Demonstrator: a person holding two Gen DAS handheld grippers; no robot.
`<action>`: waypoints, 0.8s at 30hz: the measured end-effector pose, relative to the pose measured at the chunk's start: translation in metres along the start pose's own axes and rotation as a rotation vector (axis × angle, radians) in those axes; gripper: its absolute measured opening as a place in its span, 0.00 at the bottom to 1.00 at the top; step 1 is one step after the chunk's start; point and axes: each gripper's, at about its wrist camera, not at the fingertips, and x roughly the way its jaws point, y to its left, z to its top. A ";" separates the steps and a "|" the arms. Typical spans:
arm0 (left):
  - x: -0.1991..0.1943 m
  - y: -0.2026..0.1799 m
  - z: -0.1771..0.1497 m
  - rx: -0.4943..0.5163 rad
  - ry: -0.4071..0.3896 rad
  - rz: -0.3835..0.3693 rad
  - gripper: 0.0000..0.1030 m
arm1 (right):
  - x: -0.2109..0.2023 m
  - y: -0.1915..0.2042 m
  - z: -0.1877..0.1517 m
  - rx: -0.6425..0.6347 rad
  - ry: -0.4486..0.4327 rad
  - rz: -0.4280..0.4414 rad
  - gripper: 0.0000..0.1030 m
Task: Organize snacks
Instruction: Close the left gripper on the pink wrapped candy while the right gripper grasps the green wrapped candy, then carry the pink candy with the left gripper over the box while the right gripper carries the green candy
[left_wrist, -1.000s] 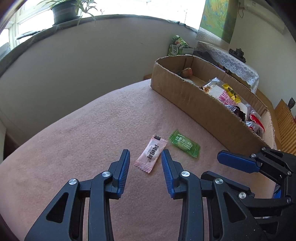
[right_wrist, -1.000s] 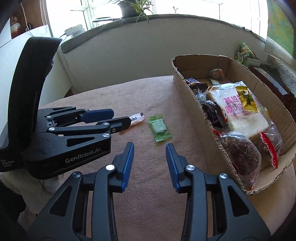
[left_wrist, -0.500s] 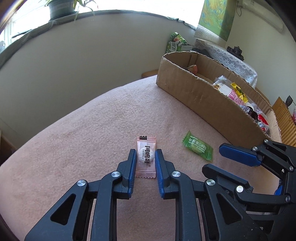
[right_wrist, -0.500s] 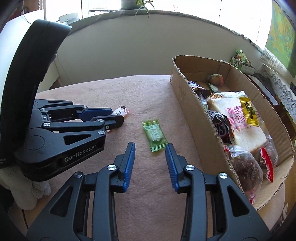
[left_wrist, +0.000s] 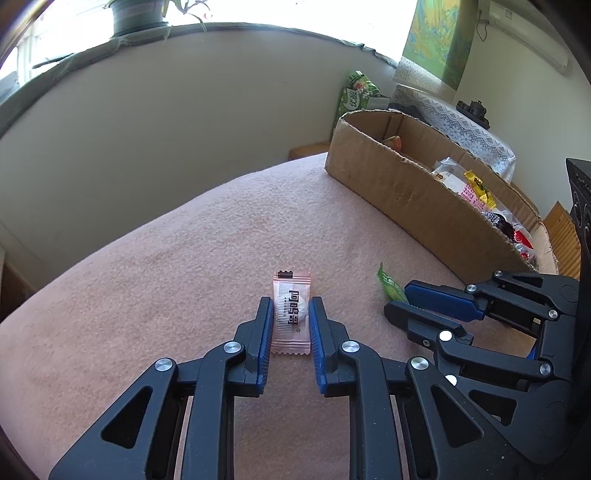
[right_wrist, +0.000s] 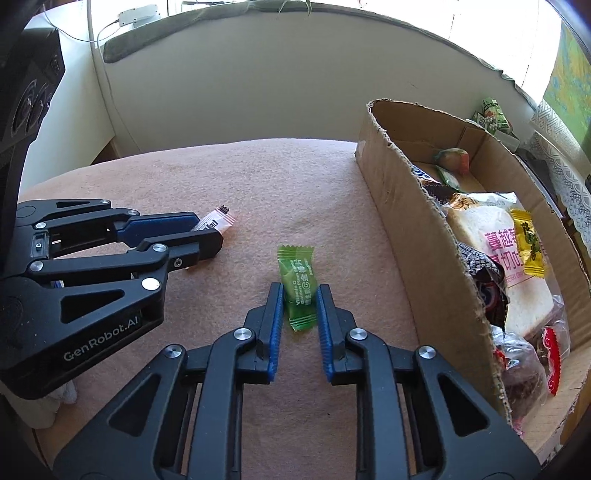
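A pink candy packet (left_wrist: 291, 312) lies flat on the pink blanket, between the fingers of my left gripper (left_wrist: 291, 314), whose jaws stand narrowly apart on either side of it. A green candy packet (right_wrist: 298, 287) lies on the blanket between the fingers of my right gripper (right_wrist: 298, 306), whose jaws also flank it closely. The pink packet's end (right_wrist: 218, 220) shows past the left gripper in the right wrist view. The green packet's tip (left_wrist: 389, 286) shows in the left wrist view, mostly hidden by the right gripper (left_wrist: 399, 301).
A long cardboard box (right_wrist: 410, 236) holding several snacks, including bagged bread (right_wrist: 491, 254), stands at the right; it also shows in the left wrist view (left_wrist: 406, 195). The blanket (left_wrist: 166, 280) covers the surface. A white wall and windowsill with a plant pot (left_wrist: 135, 16) lie beyond.
Both grippers have moved forward and down over their packets and their jaws have narrowed around them. The pink packet now lies straight between the left fingers.
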 end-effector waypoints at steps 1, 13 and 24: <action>-0.002 0.001 -0.001 -0.003 -0.002 0.005 0.17 | 0.000 0.000 0.000 -0.002 -0.002 0.003 0.17; -0.021 -0.003 -0.011 -0.051 -0.006 0.043 0.17 | -0.020 -0.004 -0.008 0.012 -0.037 0.086 0.05; -0.044 -0.018 -0.006 -0.070 -0.041 0.071 0.17 | -0.051 -0.021 -0.015 0.083 -0.100 0.193 0.05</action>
